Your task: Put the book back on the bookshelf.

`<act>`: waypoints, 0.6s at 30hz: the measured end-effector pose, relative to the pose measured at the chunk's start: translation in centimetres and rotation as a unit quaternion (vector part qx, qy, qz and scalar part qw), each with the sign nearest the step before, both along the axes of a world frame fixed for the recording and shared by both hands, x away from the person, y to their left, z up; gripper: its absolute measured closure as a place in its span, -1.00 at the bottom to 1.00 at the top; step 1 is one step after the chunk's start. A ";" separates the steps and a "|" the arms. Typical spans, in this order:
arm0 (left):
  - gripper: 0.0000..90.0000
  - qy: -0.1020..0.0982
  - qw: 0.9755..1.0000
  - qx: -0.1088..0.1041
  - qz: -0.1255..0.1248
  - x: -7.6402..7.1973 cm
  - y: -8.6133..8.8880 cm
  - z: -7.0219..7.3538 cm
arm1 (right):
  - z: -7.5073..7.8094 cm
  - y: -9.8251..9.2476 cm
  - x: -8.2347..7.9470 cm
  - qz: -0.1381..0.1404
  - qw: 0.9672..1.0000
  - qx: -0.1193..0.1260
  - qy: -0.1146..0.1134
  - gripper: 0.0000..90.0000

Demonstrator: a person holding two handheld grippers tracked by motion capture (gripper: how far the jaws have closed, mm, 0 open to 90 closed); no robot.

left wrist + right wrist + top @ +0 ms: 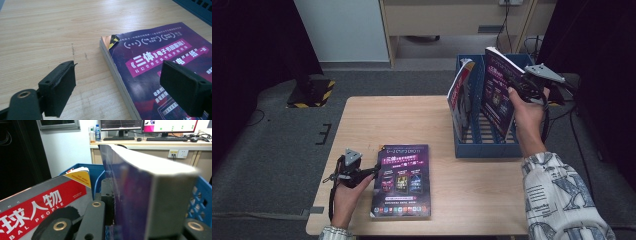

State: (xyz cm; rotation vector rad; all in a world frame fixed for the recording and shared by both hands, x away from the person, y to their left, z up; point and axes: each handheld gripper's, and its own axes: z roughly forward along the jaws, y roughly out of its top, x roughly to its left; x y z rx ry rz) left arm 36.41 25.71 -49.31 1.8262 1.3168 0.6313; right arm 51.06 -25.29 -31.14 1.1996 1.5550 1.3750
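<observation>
Right hand-held gripper (pixel 526 86) around upright book (pixel 499 95)

The right gripper (pixel 130 220) clamps a thick purple-covered book (pixel 140 195) between its black jaws, the book standing on edge with its pale page block facing up and right. To its left a magazine (pixel 42 207) with a red band and white characters leans inside a blue slotted rack (pixel 200 202). Behind stand a desk (pixel 150 142), monitors (pixel 170 125) and a water bottle (pixel 98 132).
</observation>
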 end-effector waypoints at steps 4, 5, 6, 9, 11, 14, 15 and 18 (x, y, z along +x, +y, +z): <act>-0.71 -0.002 1.000 -0.003 0.002 0.0 0.1 0.1 | -0.3 0.4 0.3 0.003 1.000 -0.002 0.002 0.83; -0.71 -0.002 1.000 -0.003 0.002 0.0 0.0 0.1 | -0.3 0.5 0.3 0.002 1.000 -0.001 0.002 0.83; -0.71 -0.002 1.000 -0.002 0.002 0.0 0.0 0.1 | -0.4 0.6 0.4 0.001 1.000 0.000 0.001 0.83; -0.71 -0.001 1.000 -0.001 -0.001 0.0 0.0 0.1 | -0.5 0.7 0.4 0.001 1.000 0.000 -0.001 0.83; -0.71 -0.002 1.000 -0.001 -0.002 0.0 0.0 0.1 | -0.6 0.8 0.4 0.005 1.000 -0.005 0.000 0.83; -0.71 -0.002 1.000 -0.001 -0.001 0.0 0.0 0.1 | -0.8 0.8 0.4 0.006 1.000 -0.004 0.000 0.83; -0.71 -0.001 1.000 -0.002 0.001 0.0 0.0 0.1 | -0.9 0.8 0.4 0.004 1.000 -0.003 -0.001 0.83; -0.71 -0.001 1.000 0.000 0.000 -0.1 0.0 0.1 | -1.1 0.8 0.4 0.004 1.000 -0.001 -0.001 0.83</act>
